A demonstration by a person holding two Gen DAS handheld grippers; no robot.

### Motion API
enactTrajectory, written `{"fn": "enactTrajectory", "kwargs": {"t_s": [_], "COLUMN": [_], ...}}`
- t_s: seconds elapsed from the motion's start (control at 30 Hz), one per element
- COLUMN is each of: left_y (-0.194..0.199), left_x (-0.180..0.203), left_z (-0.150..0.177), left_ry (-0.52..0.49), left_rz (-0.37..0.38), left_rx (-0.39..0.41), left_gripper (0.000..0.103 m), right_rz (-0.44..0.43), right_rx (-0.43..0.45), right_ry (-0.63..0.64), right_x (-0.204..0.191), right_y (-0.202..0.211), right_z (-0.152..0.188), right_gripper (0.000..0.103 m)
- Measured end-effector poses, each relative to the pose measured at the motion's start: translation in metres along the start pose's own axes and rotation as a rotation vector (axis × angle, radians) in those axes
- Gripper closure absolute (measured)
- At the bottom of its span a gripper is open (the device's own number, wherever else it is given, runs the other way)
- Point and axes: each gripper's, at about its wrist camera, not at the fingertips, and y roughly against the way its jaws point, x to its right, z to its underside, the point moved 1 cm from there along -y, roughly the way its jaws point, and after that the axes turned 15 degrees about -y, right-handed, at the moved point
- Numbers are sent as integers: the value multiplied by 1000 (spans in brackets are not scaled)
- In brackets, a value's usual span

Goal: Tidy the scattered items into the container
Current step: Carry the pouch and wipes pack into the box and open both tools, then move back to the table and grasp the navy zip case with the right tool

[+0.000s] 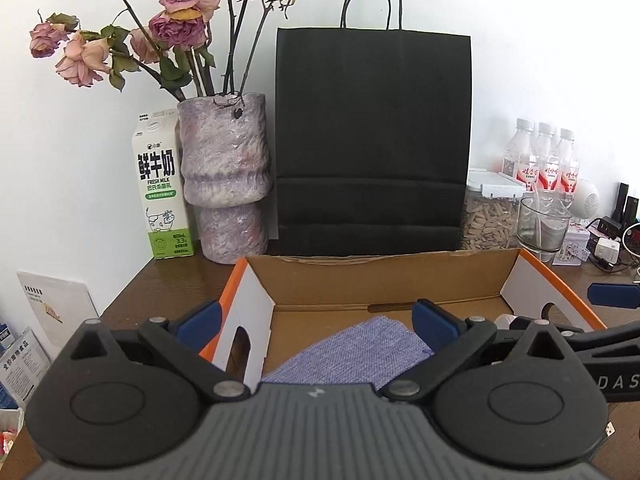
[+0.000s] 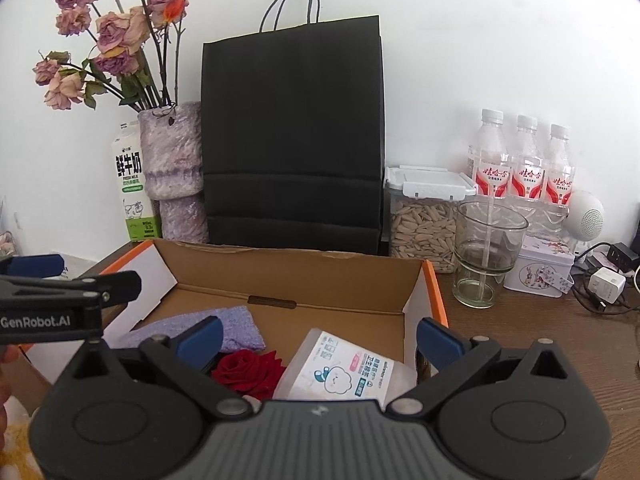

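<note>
Both grippers are seen spread wide over the box (image 2: pixel 344 280): nothing is pinched by the left gripper (image 1: pixel 316 320) or the right gripper (image 2: pixel 318 338). Inside the box a purple cloth (image 1: pixel 352 356), a red rose (image 2: pixel 252 372) and a white packet (image 2: pixel 348 368) are found lying.

Back wall, centre: black paper bag (image 2: pixel 292 136), upright, handles up.
Left of bag: textured vase (image 1: pixel 226 176) holding dried roses (image 1: pixel 176 4); milk carton (image 1: pixel 162 184) just beside the vase.
Right of bag: lidded jar of seeds (image 2: pixel 424 224), three water bottles (image 2: pixel 524 160), empty glass (image 2: pixel 486 256), small printed tin (image 2: pixel 538 266).
Far right: white charger (image 2: pixel 606 284), cables.
</note>
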Motion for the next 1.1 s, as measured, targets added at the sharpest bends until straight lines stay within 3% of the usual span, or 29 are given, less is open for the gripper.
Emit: {"fn": "enactTrajectory", "kwargs": {"t_s": [0.43,0.83,1.1], "left_y": [50,121,169], "left_x": [-16,-43,-50], "left_z": [14,69,114], "left_ry": [33,51,62], "left_rz": [-1,-20,-3], "left_rx": [27,-19,-88], "left_gripper": [0,0,0], "right_rz": [-27,-135,-183], "right_rx": [-5,-190,-321], "right_ry": [41,184,276], "right_x": [5,20,15], "right_y": [54,117,110], "right_z": [19,84,108], "right_gripper": [0,0,0]}}
